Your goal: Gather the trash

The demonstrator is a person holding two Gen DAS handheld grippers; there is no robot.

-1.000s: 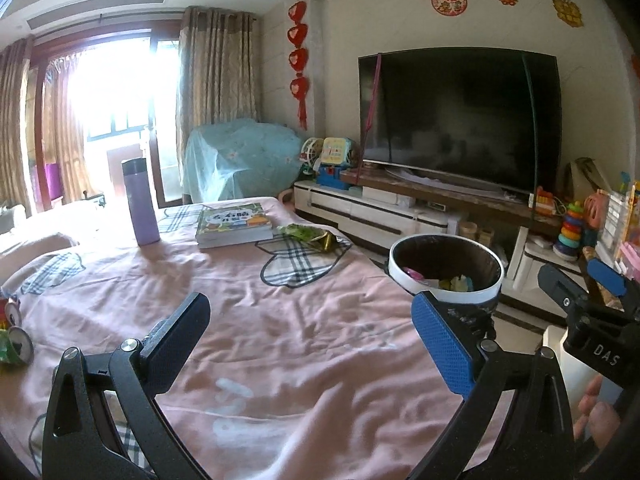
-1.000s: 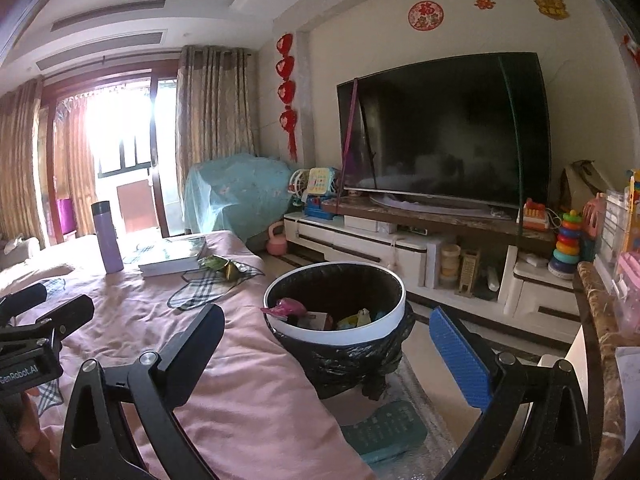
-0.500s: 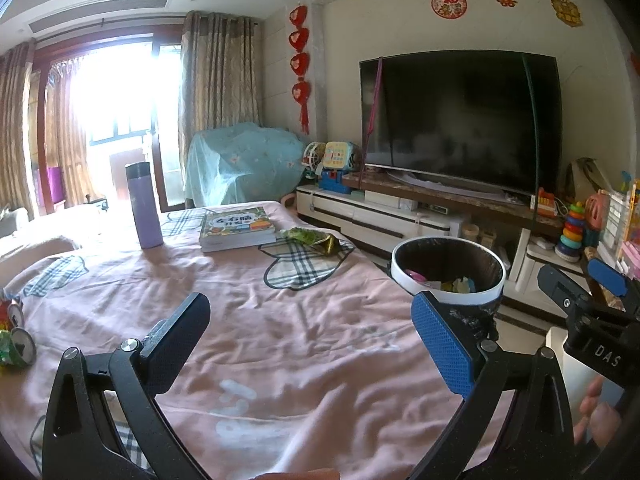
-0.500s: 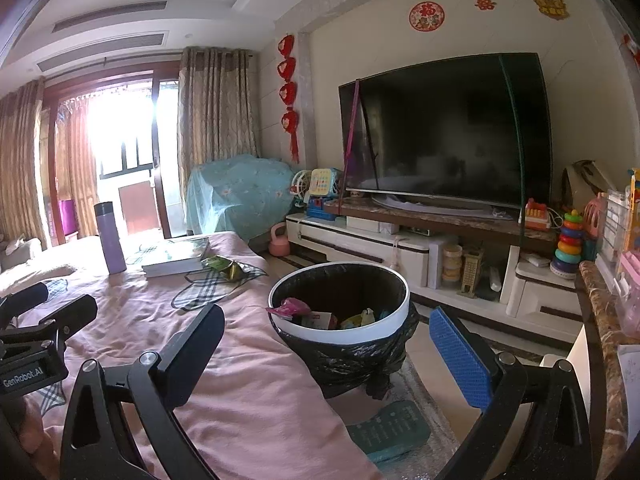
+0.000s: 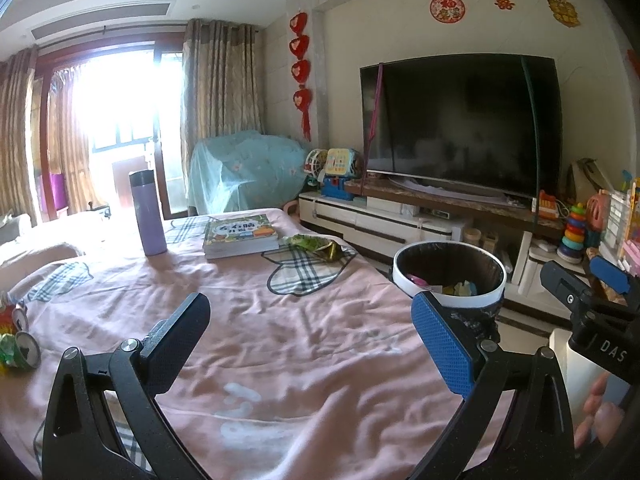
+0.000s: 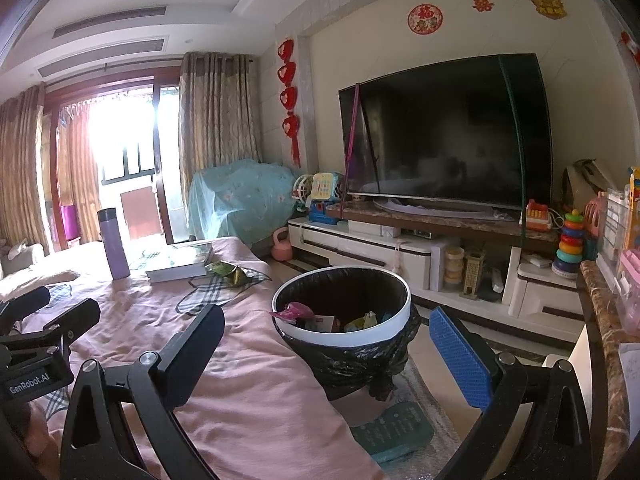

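Note:
A round trash bin (image 5: 448, 276) with a white rim and black liner stands beside the pink-covered table (image 5: 248, 320); it holds several pieces of trash and also shows in the right wrist view (image 6: 344, 320). A green and gold snack wrapper (image 5: 316, 245) lies on the table next to a book, also seen in the right wrist view (image 6: 228, 270). Crushed cans (image 5: 18, 344) lie at the table's left edge. My left gripper (image 5: 308, 344) is open and empty above the table. My right gripper (image 6: 324, 356) is open and empty in front of the bin.
A purple flask (image 5: 147, 212) and a stack of books (image 5: 240, 234) stand at the table's far side. A TV (image 5: 460, 128) on a white cabinet fills the right wall, with toys (image 5: 576, 232) beside it. A teal pad (image 6: 394, 432) lies on the floor by the bin.
Both views have shifted slightly; the bin and table sit a little lower and nearer in frame. Both grippers stay open and empty.

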